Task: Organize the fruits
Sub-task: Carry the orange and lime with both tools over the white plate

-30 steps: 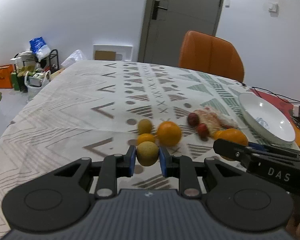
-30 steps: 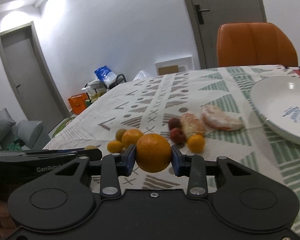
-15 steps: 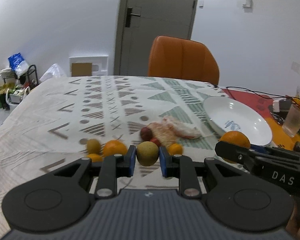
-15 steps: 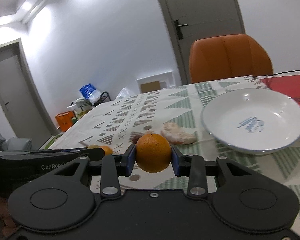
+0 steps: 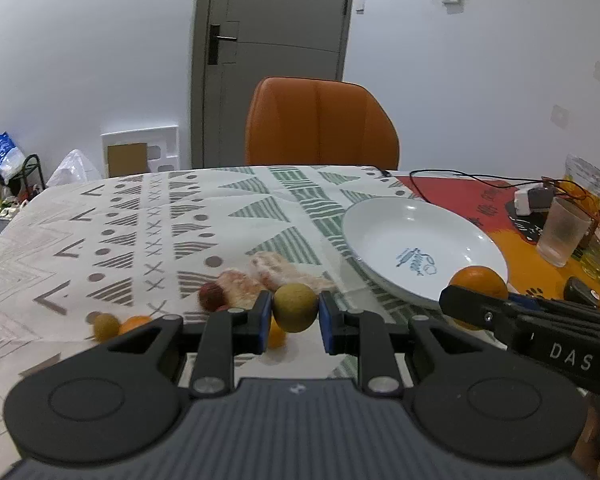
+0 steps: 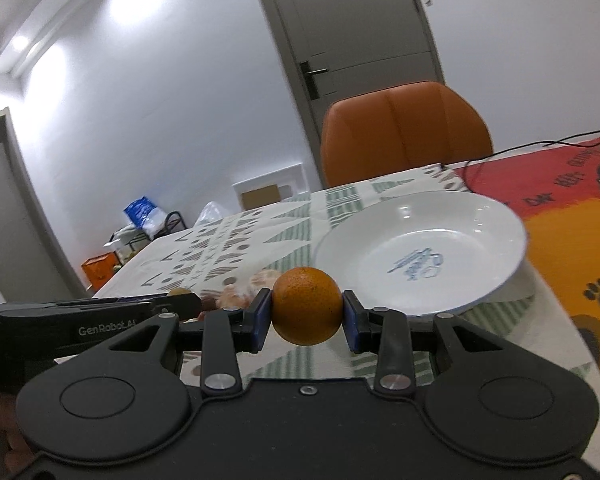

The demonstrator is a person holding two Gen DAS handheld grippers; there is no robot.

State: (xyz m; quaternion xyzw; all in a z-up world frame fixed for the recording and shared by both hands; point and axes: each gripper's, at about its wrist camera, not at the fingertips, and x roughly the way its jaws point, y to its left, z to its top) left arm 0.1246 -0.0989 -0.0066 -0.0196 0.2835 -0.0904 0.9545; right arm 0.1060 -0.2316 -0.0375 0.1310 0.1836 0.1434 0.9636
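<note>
My left gripper (image 5: 295,314) is shut on a small yellow-green fruit (image 5: 295,307), held above the patterned tablecloth. My right gripper (image 6: 306,312) is shut on an orange (image 6: 306,306), and that orange (image 5: 478,282) also shows at the right of the left wrist view, near the rim of the white plate (image 5: 380,232). The plate (image 6: 480,232) lies just ahead and right of the right gripper. On the cloth lie a red fruit (image 5: 211,297), a small green fruit (image 5: 106,326), small orange fruits (image 5: 136,323) and a plastic bag (image 5: 276,270) with peeled pieces.
An orange chair (image 5: 320,124) stands at the table's far side. At the right lie a frosted glass (image 5: 562,232), black cables (image 5: 480,180), a charger (image 5: 530,200) and a dark object (image 5: 582,296) on a red-orange mat (image 6: 572,208). A door (image 5: 272,60) is behind.
Both grippers have swung to the right with their fruits, away from the fruit pile. The white plate now sits closer and more centred in both views.
</note>
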